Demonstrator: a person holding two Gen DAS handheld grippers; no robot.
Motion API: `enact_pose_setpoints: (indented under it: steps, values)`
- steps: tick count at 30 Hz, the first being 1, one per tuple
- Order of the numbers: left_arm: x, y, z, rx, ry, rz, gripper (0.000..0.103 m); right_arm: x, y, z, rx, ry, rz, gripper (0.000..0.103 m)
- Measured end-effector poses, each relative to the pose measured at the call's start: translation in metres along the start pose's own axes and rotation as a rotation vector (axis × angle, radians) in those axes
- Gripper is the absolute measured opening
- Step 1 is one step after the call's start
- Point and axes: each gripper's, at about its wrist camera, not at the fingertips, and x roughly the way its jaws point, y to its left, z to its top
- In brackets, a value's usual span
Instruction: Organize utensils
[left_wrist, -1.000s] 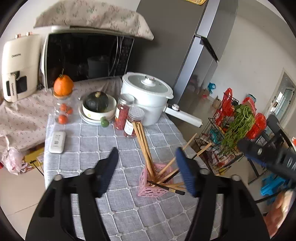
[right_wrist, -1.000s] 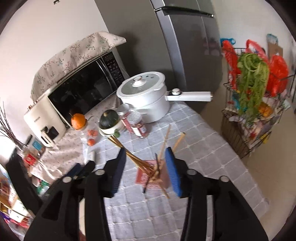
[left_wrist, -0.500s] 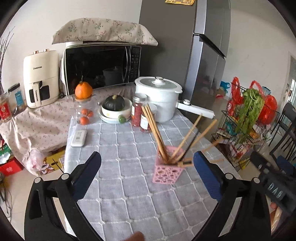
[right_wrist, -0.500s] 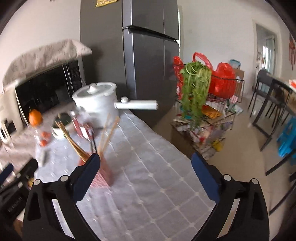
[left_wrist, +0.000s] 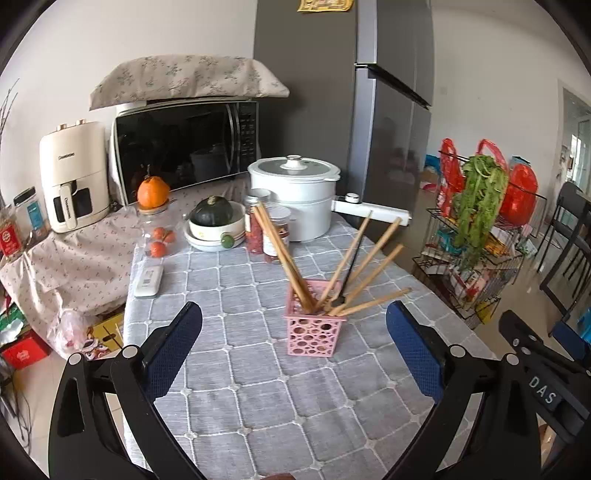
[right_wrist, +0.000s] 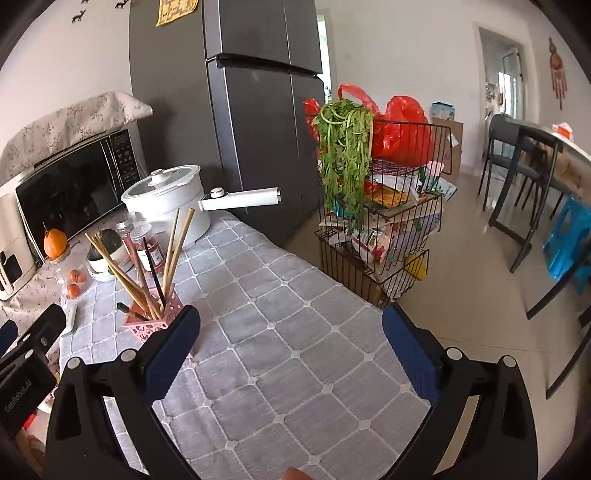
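Note:
A pink perforated holder (left_wrist: 313, 334) stands on the grey checked tablecloth (left_wrist: 258, 398), with several wooden chopsticks (left_wrist: 284, 254) and one dark stick fanned out of it. My left gripper (left_wrist: 293, 334) is wide open, its blue pads set apart on either side of the holder and nearer the camera, touching nothing. In the right wrist view the same holder (right_wrist: 157, 325) sits just beyond the left pad of my right gripper (right_wrist: 290, 341), which is also wide open and empty over the cloth. The other gripper's black body (right_wrist: 26, 362) shows at the left edge.
A white electric pot (left_wrist: 293, 195) with a long handle, two spice jars (left_wrist: 275, 230), a bowl with a green squash (left_wrist: 214, 218), an orange on a jar (left_wrist: 152, 192) and a remote (left_wrist: 148, 281) sit further back. A wire rack (right_wrist: 380, 229) with greens stands beside the table's right edge.
Both grippers have opened from partly closed to wide and drawn back from the holder. The right wrist view swung right, so the holder now lies at its left.

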Motion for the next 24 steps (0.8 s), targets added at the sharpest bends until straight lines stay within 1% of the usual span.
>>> enact_pose_setpoints:
  steps: [2, 5, 9, 24]
  values:
    - [-0.001, -0.006, -0.002, 0.017, -0.001, -0.001, 0.096, -0.001, -0.004, -0.001, 0.005, -0.009, 0.001, 0.096]
    - [0.001, -0.008, -0.003, 0.016, 0.001, -0.005, 0.096, 0.000, -0.007, -0.001, 0.008, -0.010, 0.002, 0.096]
    - [0.003, -0.011, -0.003, 0.023, 0.007, -0.012, 0.096, 0.004, -0.007, -0.001, 0.009, 0.007, 0.016, 0.096]
    - [0.009, -0.009, -0.005, 0.009, 0.018, 0.000, 0.096, 0.010, -0.003, -0.006, 0.007, 0.031, 0.023, 0.096]
